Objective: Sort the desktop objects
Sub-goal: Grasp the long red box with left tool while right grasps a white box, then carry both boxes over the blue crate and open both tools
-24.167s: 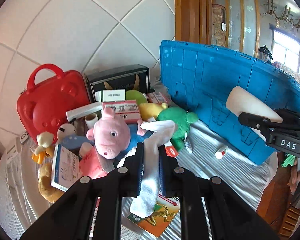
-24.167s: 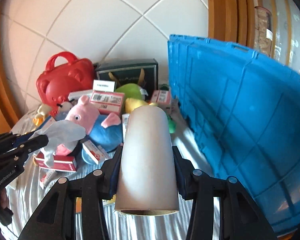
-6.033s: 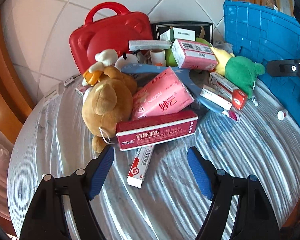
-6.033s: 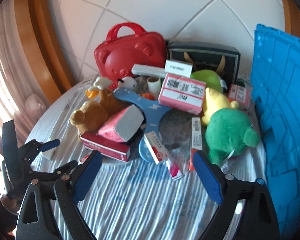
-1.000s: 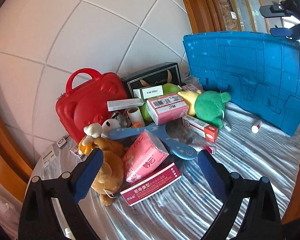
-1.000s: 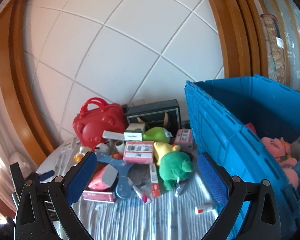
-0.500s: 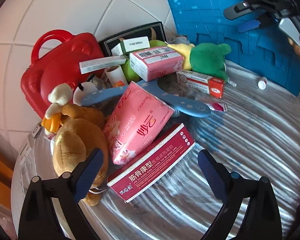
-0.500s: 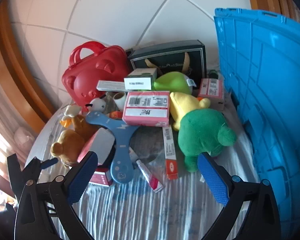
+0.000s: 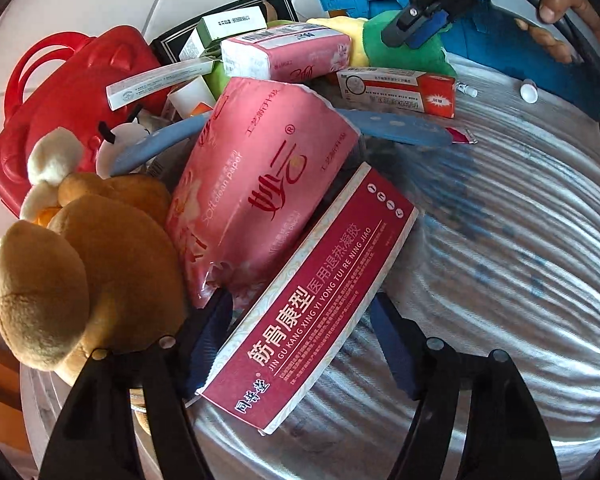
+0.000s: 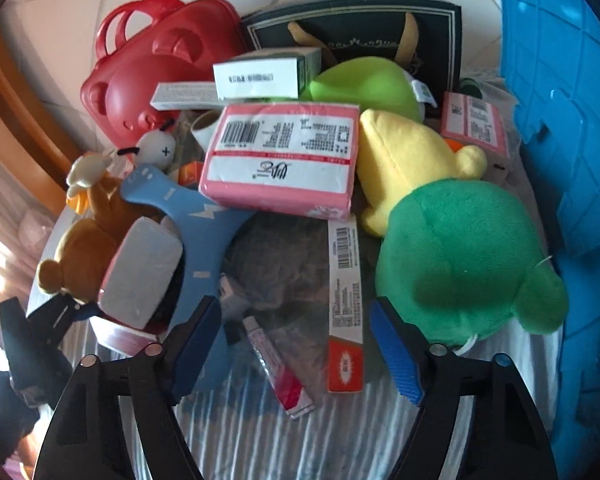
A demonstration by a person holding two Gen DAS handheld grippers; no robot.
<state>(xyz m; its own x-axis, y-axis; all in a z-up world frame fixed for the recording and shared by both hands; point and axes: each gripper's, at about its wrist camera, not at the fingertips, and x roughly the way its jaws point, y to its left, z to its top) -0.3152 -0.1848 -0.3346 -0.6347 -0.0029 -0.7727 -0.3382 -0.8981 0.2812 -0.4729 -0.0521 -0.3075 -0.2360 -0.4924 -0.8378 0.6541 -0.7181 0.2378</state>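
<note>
My left gripper [image 9: 300, 344] is low over the pile, its jaws closing around the near end of a dark red medicine box [image 9: 316, 292]; the pads do not touch it. A pink tissue pack [image 9: 260, 184] leans on that box beside a brown bear plush [image 9: 100, 264]. My right gripper [image 10: 296, 348] is also closing, open over a red tube [image 10: 280, 376] and a long white and orange box [image 10: 346, 304], touching neither. A green plush [image 10: 460, 256] lies just right of it. A person's hand holds the right gripper [image 9: 420, 28] in the left wrist view.
A blue crate [image 10: 560, 120] stands along the right. At the back are a red case [image 10: 160, 68], a black box [image 10: 360, 36], another pink tissue pack [image 10: 284, 156], a yellow plush [image 10: 400, 160] and a blue curved toy [image 10: 180, 208]. Striped cloth [image 9: 500, 280] covers the table.
Both grippers have dropped down and in toward the pile, and their jaws have narrowed. The dark red box now sits between the left fingers; the tube and long box lie between the right ones.
</note>
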